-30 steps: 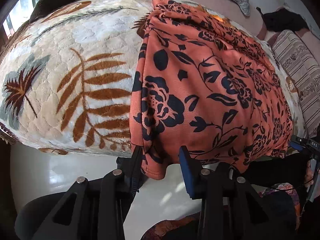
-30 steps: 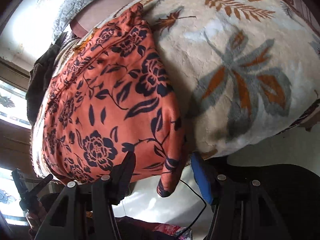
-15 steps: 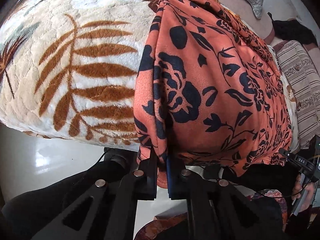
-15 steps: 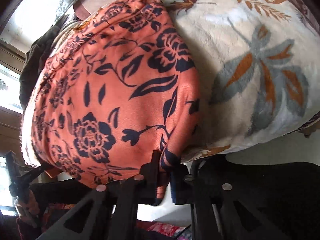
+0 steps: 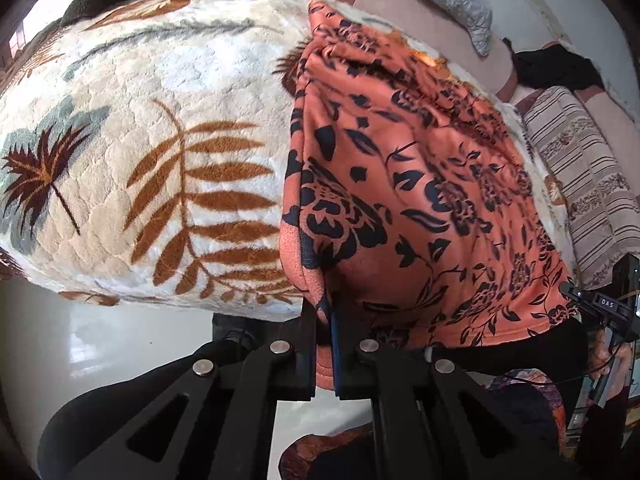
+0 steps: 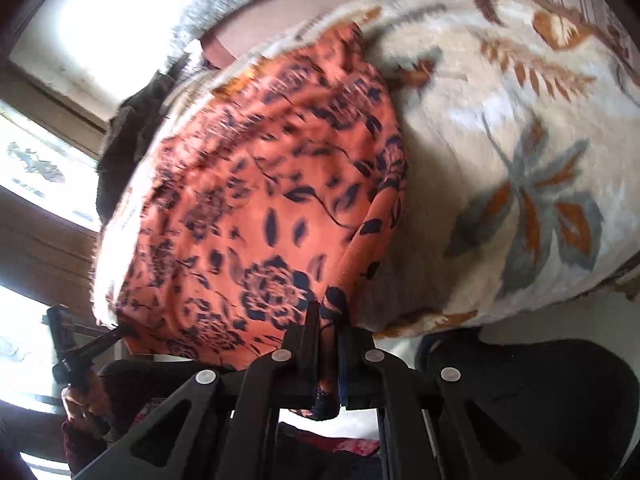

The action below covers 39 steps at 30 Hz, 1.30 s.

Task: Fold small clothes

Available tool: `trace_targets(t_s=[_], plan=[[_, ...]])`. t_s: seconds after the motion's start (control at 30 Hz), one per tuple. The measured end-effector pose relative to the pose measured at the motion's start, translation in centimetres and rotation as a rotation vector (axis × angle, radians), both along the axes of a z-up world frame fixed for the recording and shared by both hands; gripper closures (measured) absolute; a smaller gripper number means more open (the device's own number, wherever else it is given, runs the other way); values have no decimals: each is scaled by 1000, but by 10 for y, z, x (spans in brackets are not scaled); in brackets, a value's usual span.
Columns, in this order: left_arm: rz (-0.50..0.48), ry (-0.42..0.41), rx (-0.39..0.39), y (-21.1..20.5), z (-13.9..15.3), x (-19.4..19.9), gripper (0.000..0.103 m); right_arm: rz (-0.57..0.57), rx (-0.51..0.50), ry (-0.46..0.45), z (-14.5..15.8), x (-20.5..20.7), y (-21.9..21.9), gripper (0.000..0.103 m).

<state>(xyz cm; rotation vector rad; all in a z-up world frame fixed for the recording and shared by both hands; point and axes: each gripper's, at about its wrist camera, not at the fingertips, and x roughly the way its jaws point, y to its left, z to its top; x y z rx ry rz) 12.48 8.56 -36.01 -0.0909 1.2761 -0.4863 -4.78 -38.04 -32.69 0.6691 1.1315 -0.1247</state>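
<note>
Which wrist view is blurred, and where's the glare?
Right wrist: motion blur smears the orange floral garment and leaf-print blanket; the window at left is blown out. Left wrist: sharp, only mild sheen on the floor. Both show fisheye bending.

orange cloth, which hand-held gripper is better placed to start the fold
Neither clearly: left hand-held gripper and right hand-held gripper are each shut on a near corner of the orange cloth, so probably both lift together.

Orange garment (image 5: 420, 184) with dark floral print, spread, seemingly doubled, across cream leaf-patterned blanket (image 5: 160, 152).
</note>
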Motion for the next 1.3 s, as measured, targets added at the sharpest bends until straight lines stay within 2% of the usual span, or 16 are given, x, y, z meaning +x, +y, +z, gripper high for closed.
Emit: trace_targets(t_s=[0.07,0.13,0.17,0.2,0.27,0.43,0.5,0.53,0.57,0.6,0.7,0.77,0.93,1.03,1.13,1.3], plan=[[13,30,65,-4,-13,4,93,-23,-6,55,-16,-2,-2,95],[25,36,130,-11,-20,7,68,-52,0,97,-32,-3,-6,92],[35,28,167,-13,-21,9,42,-59,-3,119,-39,-2,-10,92],[44,11,184,-16,-22,10,30,-59,-7,138,-44,-2,-11,92],[36,9,171,-23,-22,14,30,-64,-8,177,-55,-1,-14,80],[8,51,140,-41,-34,19,31,-29,-7,244,-76,15,-9,72],[-5,71,68,-38,-35,18,59,-14,-25,233,-80,18,-4,72],[-4,91,41,-36,-34,18,69,1,-19,223,-79,18,-3,73],[0,95,39,-33,-33,17,87,25,-2,194,-75,17,0,86],[-5,88,46,-31,-31,17,95,42,11,156,-67,16,2,95],[-28,57,41,-31,-16,14,97,75,13,75,-35,12,6,97],[-65,19,0,-30,7,10,97,86,58,5,-9,11,3,97],[-93,-54,-202,-23,83,28,98,54,138,-217,57,20,-21,97],[-66,-99,-294,-27,127,61,98,-4,159,-331,86,45,-38,97],[-16,-142,-322,-39,155,117,97,-84,153,-409,112,79,-63,97],[87,-136,-323,-78,148,218,97,-231,163,-460,108,160,-112,97]])
